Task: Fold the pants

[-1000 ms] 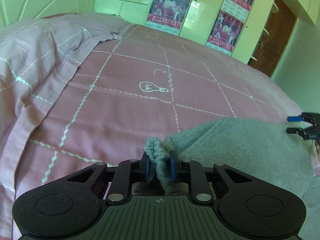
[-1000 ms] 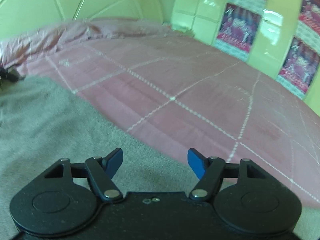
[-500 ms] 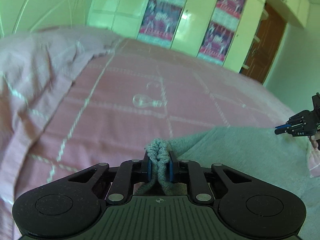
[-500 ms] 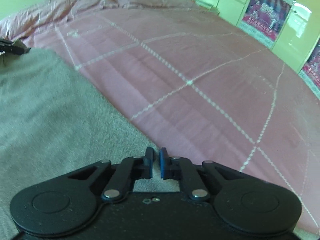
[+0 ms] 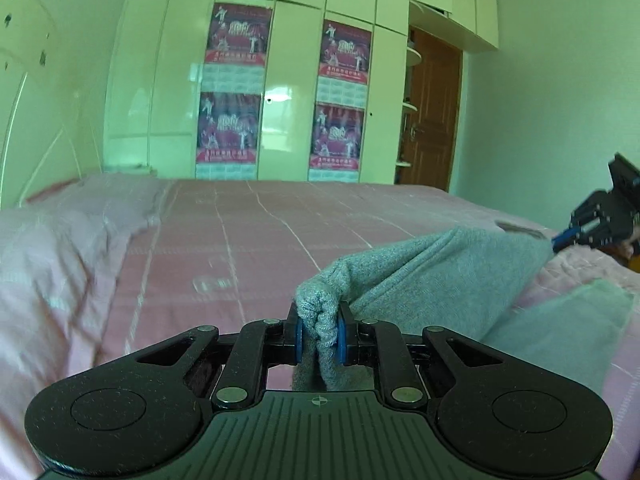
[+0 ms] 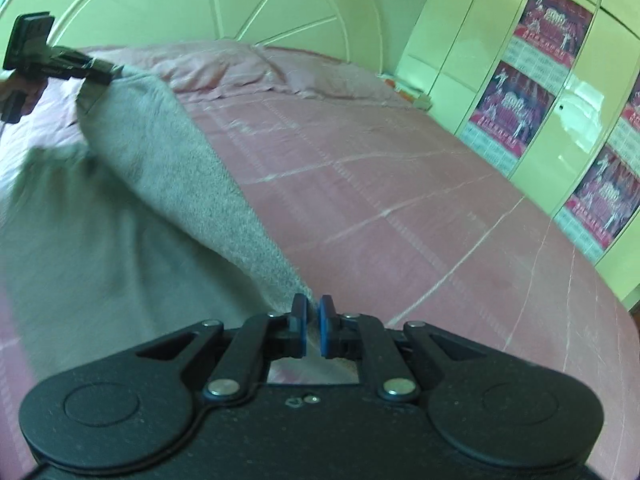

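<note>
Pillows (image 5: 60,240) in pale pink fill the left of the left-wrist frame, with the pink grid-patterned bedspread (image 5: 248,248) running from them toward the centre. At lower centre the left tool (image 5: 319,334) is clamped on a bunched corner of the grey pants (image 5: 432,276). From there the cloth rises in a taut band to the right edge, where the right tool (image 5: 560,240) holds its far end. Another part of the pants lies flat on the bed at lower right.

In the right-wrist frame the left tool (image 6: 108,74) sits at upper left, gripping the far corner. The grey fabric slopes down from it to lower centre, into the blue pads of the right tool (image 6: 313,332). These pads stand nearly together with a thin edge of cloth running between them, so the right tool appears pinched on the pants. More grey cloth lies spread on the bed at the left.

My judgement is that the fold has only begun. One edge is lifted off the bed between the two tools, but nothing shows it carried over or laid down. Laying it onto the lower layer and smoothing it seem to remain.

Behind the bed, a pale curved headboard (image 6: 280,12) fills the upper part of this frame, and glossy wardrobe doors (image 6: 460,60) with red posters (image 6: 520,92) stand at right. The left-wrist frame also shows a brown door (image 5: 430,120) at upper right.
</note>
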The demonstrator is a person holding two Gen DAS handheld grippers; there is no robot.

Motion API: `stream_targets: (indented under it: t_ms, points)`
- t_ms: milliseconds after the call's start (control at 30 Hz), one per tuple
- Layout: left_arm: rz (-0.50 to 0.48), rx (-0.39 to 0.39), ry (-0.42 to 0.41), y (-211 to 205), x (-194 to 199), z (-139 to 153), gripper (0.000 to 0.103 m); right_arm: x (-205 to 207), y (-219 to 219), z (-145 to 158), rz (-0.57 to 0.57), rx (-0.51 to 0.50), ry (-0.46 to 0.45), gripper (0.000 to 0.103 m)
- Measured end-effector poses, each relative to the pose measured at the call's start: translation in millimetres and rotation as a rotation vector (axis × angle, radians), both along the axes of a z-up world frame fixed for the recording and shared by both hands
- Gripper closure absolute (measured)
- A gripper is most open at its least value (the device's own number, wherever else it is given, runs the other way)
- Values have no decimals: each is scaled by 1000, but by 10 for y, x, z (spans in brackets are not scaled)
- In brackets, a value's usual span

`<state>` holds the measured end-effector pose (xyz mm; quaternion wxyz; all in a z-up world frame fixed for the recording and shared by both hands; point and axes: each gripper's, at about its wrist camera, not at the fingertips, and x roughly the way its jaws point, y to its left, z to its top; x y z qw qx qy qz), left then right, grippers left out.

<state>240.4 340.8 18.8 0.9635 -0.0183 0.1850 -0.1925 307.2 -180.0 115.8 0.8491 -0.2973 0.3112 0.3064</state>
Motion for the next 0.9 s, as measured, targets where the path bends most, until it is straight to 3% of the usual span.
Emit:
stream_targets:
  t_ms: [33,67,100,133,333,500,633,767,900]
  points:
    - [32,-12,24,-36,-156,-70,72,-196,-15,-121,-21,-19,-22,89]
    - [94,-32,46,-68,-305,-150,41,-354,-53,-197,-45,-12,-49,69]
    - [170,-46,64,-95,-464,-230,27,-506,-115,-234,-77,37,-64,55]
    - [243,-63,80,-115,-600,-294,14,-648,-189,-253,-120,115,-60,53]
    - [476,-308,179,-167,-1199,-527,14,-903,-423,-348,-352,387,-12,54]
    - [512,-520,207,-331,-1292,-706,15,-988,-480,-455,-426,486,6,55]
    - [539,-563,254,-544,-1295,-827,22,-1020,-478,-486,-451,517,2,55]
    - [560,-602,285,-591,-1194,-963,44,-905,-513,-595,-526,543,20,55]
    - [578,-615,253,-656,-1097,-941,44,-695,-564,-754,-632,610,75,55]
